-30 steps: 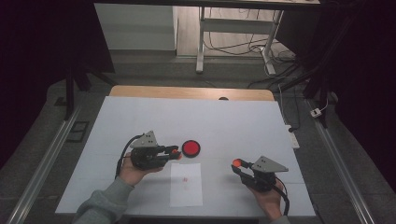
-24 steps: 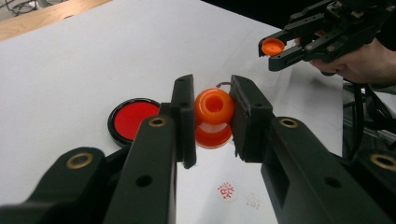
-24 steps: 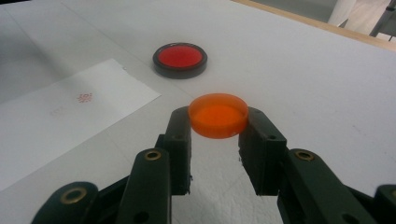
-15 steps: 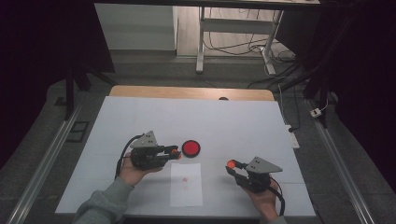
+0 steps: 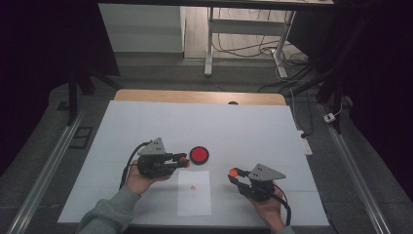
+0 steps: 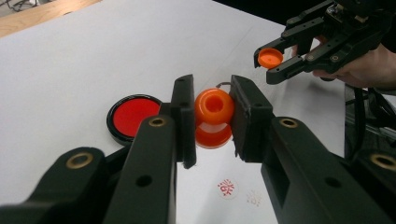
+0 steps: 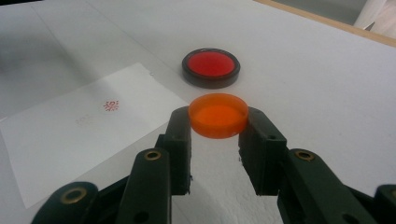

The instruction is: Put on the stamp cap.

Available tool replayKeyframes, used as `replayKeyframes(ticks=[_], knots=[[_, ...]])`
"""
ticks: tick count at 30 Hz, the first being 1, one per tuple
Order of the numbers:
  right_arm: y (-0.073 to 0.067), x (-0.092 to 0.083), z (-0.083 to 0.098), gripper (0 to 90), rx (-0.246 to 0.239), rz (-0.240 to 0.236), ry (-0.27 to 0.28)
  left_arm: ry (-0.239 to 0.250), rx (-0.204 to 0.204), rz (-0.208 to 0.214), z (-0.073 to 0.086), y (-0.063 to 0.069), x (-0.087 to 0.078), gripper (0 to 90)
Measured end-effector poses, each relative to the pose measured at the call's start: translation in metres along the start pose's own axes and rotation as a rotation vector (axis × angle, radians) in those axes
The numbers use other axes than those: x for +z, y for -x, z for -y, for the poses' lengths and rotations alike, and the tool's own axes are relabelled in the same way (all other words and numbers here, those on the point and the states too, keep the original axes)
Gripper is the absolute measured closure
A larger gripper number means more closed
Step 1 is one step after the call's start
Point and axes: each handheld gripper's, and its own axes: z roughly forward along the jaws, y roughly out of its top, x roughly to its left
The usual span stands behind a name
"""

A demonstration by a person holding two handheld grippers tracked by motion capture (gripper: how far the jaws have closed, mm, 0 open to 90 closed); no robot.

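Two claws grip: left claw an orange stamp, right claw its cap; paper imprint unreadable.

Paper sheet: a small red stamp mark, too small to read.
Readable text elsewhere: none.

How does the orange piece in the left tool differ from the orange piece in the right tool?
The stamp body in the left tool is rounded and knob-like, with a hollow in its end and a flared base; the orange cap in the right tool is a flat, shallow disc. The body looks glossy, the cap more translucent. Both are orange plastic, each clamped between black jaws above the table.
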Motion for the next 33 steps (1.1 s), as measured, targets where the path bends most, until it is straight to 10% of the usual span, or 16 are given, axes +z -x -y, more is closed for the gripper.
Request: replayKeyframes(ticks=[33], knots=[[-0.022, 0.026, -0.011, 64.0, -0.007, -0.082, 0.006, -0.012, 0.006, -0.003, 0.002, 0.001, 0.002, 71.8]])
